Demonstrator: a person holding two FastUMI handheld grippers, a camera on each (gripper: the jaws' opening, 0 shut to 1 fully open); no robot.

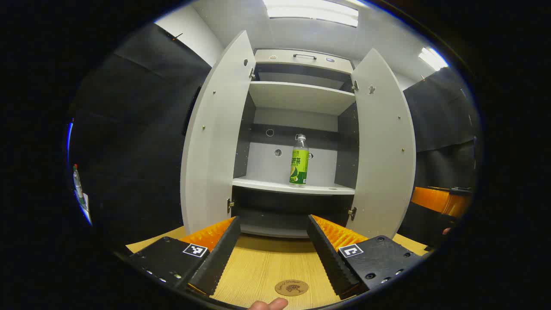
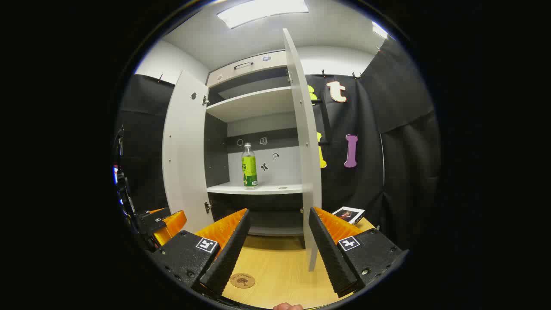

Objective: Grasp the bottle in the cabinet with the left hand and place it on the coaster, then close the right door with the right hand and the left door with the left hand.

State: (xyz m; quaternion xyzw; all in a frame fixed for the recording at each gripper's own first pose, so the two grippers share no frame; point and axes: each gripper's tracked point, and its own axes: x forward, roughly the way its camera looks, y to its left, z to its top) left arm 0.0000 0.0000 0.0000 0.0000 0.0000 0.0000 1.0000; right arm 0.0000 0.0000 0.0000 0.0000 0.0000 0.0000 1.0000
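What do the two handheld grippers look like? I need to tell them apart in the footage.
The left gripper and the right gripper look alike: two long wedge-shaped fingers with ridged, saw-toothed inner faces, on blocky black carriers with screw holes. Each carrier bears a small square black-and-white marker tag, with a different pattern on each.

The bottle (image 1: 299, 161) stands upright on the cabinet shelf (image 1: 275, 186); both doors are open; the left tool (image 1: 273, 254) gapes above the worktop (image 1: 262, 267).

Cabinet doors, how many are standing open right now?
2. The left door is swung out on the cabinet's left side, and the right door is swung out on its right, with the bottle on the shelf between them.
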